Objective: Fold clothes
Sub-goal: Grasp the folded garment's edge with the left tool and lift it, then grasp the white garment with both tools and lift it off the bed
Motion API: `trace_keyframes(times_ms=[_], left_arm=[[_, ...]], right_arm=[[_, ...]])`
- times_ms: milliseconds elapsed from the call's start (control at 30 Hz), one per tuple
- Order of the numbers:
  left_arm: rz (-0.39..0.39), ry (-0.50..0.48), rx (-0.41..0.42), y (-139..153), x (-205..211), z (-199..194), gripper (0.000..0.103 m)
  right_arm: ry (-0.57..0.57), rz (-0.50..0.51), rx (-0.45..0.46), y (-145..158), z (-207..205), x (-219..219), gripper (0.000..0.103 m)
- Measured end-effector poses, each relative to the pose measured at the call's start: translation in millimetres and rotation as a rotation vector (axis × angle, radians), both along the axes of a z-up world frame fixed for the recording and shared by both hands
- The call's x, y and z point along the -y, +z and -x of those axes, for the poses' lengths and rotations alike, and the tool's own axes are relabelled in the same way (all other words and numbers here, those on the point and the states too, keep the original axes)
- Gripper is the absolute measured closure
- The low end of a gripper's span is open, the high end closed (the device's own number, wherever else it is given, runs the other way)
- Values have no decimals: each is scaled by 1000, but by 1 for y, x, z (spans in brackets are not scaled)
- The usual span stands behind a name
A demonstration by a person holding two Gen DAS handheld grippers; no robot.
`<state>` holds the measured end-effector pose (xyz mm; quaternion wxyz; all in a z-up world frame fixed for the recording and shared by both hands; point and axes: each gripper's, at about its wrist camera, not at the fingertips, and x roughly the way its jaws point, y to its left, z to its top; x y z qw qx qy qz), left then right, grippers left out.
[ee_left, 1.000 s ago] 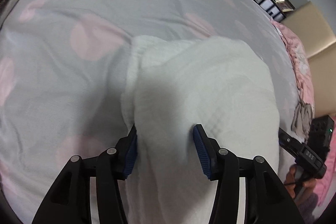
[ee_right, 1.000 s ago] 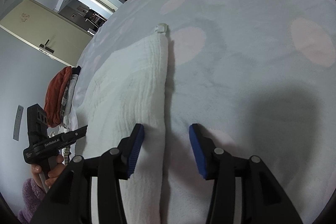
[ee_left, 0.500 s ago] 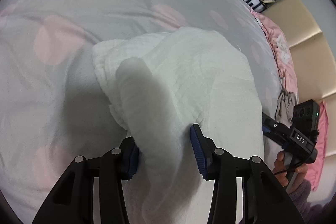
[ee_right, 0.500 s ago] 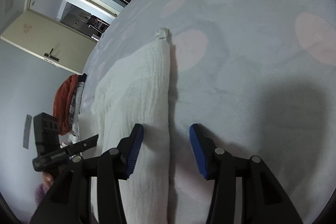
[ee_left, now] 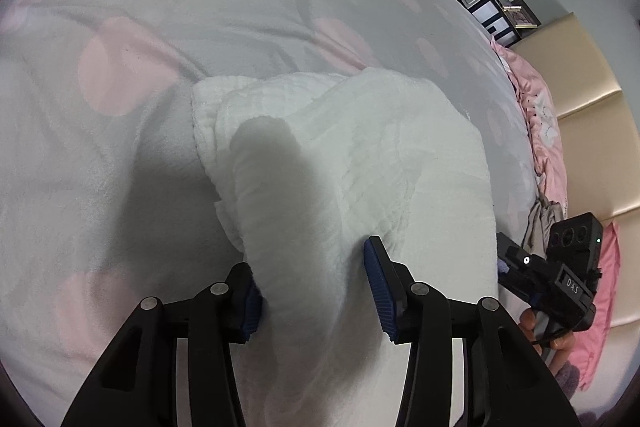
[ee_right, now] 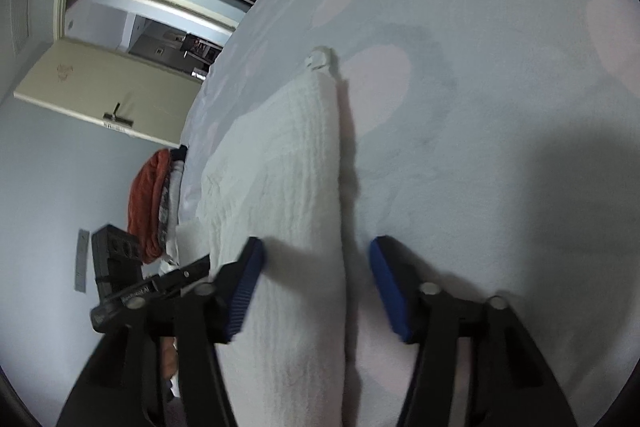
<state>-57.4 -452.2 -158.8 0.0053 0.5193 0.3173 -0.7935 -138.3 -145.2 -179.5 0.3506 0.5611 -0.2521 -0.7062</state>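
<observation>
A white textured cloth lies on the bed, folded into a long strip. My left gripper is shut on a raised hump of it, which fills the gap between the blue pads. In the right wrist view the cloth runs away from me, with a small white tag at its far corner. My right gripper straddles the strip's folded edge and its jaws are closing. Its left pad lies over the cloth, and its right pad stands clear above the bedspread. Each gripper shows in the other's view: the right gripper and the left gripper.
The grey bedspread with pink dots covers the whole bed. Pink bedding and a beige headboard lie at the right. A pile of orange and other clothes sits at the bed's far edge, near an open door.
In the left wrist view the cloth has bunched into a higher hump between the jaws and its far end has drawn nearer. The right wrist view has rolled a little; the cloth there lies as before.
</observation>
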Motion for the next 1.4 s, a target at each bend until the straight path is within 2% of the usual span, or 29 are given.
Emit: trace_keyframes(times_ms=[67, 100, 200, 433, 733, 1100, 1267, 1400], left_arm=[[28, 1, 2, 0, -2, 2, 64], [42, 1, 4, 0, -3, 3, 70], [71, 5, 0, 2, 2, -6, 80], [181, 4, -2, 14, -11, -10, 85], [251, 55, -66, 48, -20, -36, 87], [254, 74, -233, 120, -25, -87, 87], [270, 65, -325, 165, -28, -108, 87], [307, 81, -416, 213, -18, -137, 87]], right_arm=[[25, -12, -11, 0, -4, 8, 72], [32, -28, -26, 1, -7, 11, 73], [36, -73, -89, 8, -11, 14, 79], [47, -119, -193, 22, -22, 19, 83], [24, -101, -272, 51, -38, 13, 85], [31, -40, -390, 121, -84, -6, 86], [37, -14, -471, 169, -111, -5, 86], [57, 4, -560, 217, -134, 7, 86]])
